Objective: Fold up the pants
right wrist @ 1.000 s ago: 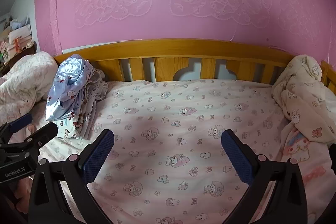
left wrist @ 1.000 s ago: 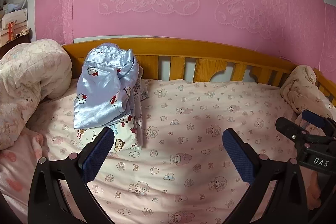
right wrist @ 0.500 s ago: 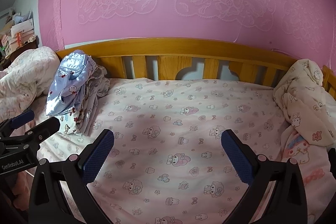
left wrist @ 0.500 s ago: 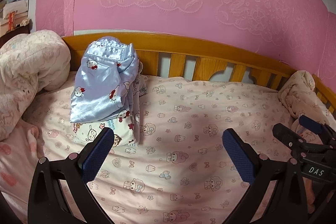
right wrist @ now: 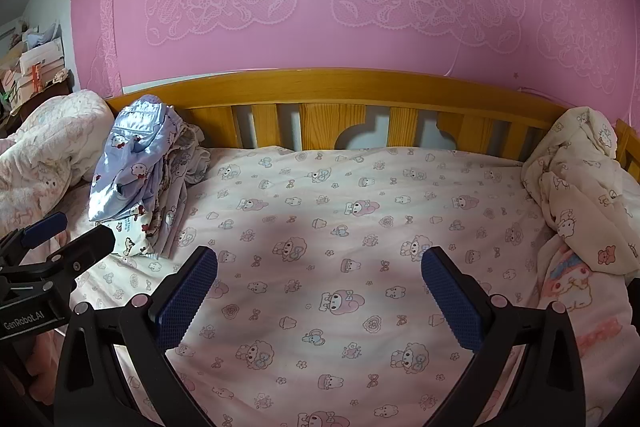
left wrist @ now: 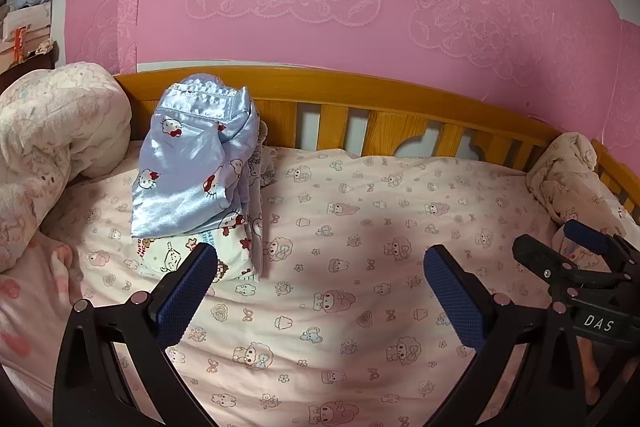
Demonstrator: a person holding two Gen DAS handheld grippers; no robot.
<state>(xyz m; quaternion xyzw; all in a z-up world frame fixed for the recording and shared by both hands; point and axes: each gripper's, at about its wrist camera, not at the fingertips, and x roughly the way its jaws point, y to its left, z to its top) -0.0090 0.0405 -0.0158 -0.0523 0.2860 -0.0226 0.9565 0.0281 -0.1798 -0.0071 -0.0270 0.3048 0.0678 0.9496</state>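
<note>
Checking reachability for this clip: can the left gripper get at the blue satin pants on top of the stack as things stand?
Probably yes. The left gripper is open and empty, and the blue satin pants lie uncovered on top of the stack, just ahead to its left, with nothing in between.

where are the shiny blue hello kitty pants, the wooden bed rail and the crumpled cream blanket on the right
shiny blue satin hello kitty pants (left wrist: 188, 179): left wrist view, middle of the top folded panel
honey-coloured wooden bed rail (right wrist: 360, 87): right wrist view, top bar
crumpled cream cartoon-print blanket (right wrist: 576, 183): right wrist view, middle of the heap

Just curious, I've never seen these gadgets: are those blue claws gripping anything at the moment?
Nothing is held. The left gripper and right gripper both hang open over the bedsheet; the folded blue pants lie untouched.
</note>
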